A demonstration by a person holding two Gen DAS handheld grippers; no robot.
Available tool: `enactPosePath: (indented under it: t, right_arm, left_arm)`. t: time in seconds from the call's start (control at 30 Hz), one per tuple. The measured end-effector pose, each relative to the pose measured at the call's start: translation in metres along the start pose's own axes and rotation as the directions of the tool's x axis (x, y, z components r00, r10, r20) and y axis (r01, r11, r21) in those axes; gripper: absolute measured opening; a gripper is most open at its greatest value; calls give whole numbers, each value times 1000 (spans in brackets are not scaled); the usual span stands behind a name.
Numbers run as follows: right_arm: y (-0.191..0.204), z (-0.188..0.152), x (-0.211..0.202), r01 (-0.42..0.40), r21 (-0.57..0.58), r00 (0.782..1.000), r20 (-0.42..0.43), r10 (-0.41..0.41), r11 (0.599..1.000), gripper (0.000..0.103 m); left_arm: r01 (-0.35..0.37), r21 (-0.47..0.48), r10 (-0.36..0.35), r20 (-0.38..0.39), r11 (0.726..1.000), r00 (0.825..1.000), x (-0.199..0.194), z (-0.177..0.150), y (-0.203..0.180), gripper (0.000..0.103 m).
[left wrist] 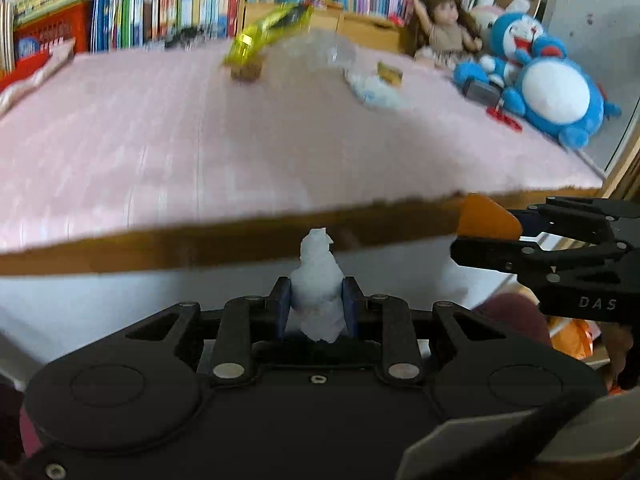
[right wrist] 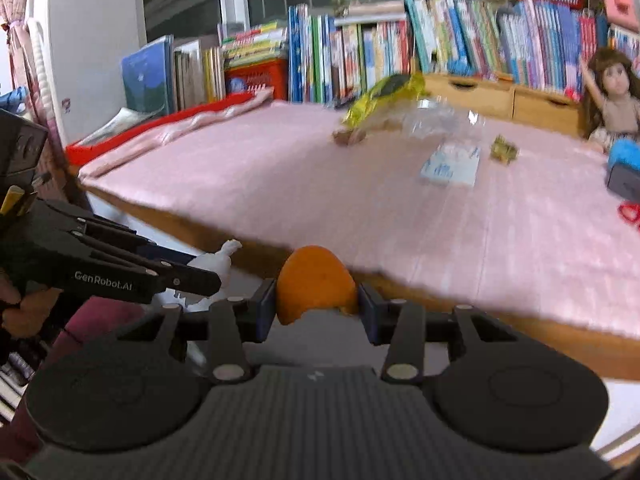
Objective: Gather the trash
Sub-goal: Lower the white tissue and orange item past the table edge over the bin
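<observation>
**Both grippers carry trash off the table edge**

The left gripper [left wrist: 317,304] clamps a crumpled white tissue [left wrist: 318,280]. The right gripper [right wrist: 317,304] grips an orange peel [right wrist: 316,280]. Both hang beside the pink-covered table [left wrist: 160,140], where a yellow wrapper [left wrist: 264,32] lies.

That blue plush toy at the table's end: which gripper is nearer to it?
The right gripper, holding an orange peel, sits on the blue plush toy's side. The left gripper, clamping a white tissue, is farther along the table edge.

Soft, even daylight; heavy motion blur, fisheye bending at the edges.
</observation>
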State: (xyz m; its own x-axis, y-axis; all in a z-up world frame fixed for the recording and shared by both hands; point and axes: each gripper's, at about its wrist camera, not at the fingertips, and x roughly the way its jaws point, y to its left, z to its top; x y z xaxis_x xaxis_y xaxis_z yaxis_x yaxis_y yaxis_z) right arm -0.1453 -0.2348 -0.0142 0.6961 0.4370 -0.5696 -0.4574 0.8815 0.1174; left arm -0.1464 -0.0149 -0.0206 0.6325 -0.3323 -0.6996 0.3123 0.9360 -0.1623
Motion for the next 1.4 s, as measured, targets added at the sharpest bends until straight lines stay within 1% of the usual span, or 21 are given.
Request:
enactPosePath:
  t: [0.17, 0.3, 0.4, 0.53, 0.6, 0.8, 0.93, 1.0, 1.17, 1.33, 1.4]
  right_arm:
    - [8, -24, 14, -24, -13, 996, -91, 23, 1000, 48]
    - [17, -41, 27, -23, -20, 988, -154, 20, 1000, 49]
    - [19, -52, 39, -21, -4, 977, -214, 20, 1000, 49]
    - [20, -64, 55, -11, 12, 955, -295, 14, 1000, 50]
    - [20, -69, 61, -11, 20, 947, -322, 17, 1000, 50]
    - [20, -76, 72, -19, 57, 930, -365, 38, 998, 50]
    - [20, -78, 76, -24, 67, 923, -383, 48, 997, 51]
    - [19, -79, 78, -23, 71, 919, -391, 49, 997, 51]
    - [15, -76, 84, -19, 75, 912, -408, 48, 997, 52]
    - [19, -77, 89, -18, 69, 901, -431, 46, 997, 52]
    - [21, -76, 97, -18, 68, 896, -443, 47, 997, 52]
  left_arm:
    - [-11, -27, 8, -108, 1000, 994, 19, -19, 6, 26]
    - [-26, -81, 9, -202, 996, 979, 41, -36, 13, 26]
    - [-38, -97, 13, -252, 995, 968, 55, -49, 16, 26]
    - [-65, -104, 30, -309, 992, 951, 70, -62, 19, 26]
    - [-68, -110, 29, -322, 992, 946, 74, -65, 21, 26]
    - [-63, -118, 17, -359, 991, 933, 84, -68, 18, 26]
    - [-81, -114, 30, -392, 990, 919, 91, -73, 17, 26]
    - [-86, -107, 36, -401, 990, 915, 95, -73, 15, 26]
    - [-91, -113, 33, -435, 989, 900, 102, -73, 14, 27]
    - [-101, -99, 45, -458, 990, 888, 105, -76, 10, 27]
    - [-103, -95, 47, -466, 990, 884, 105, -77, 10, 27]
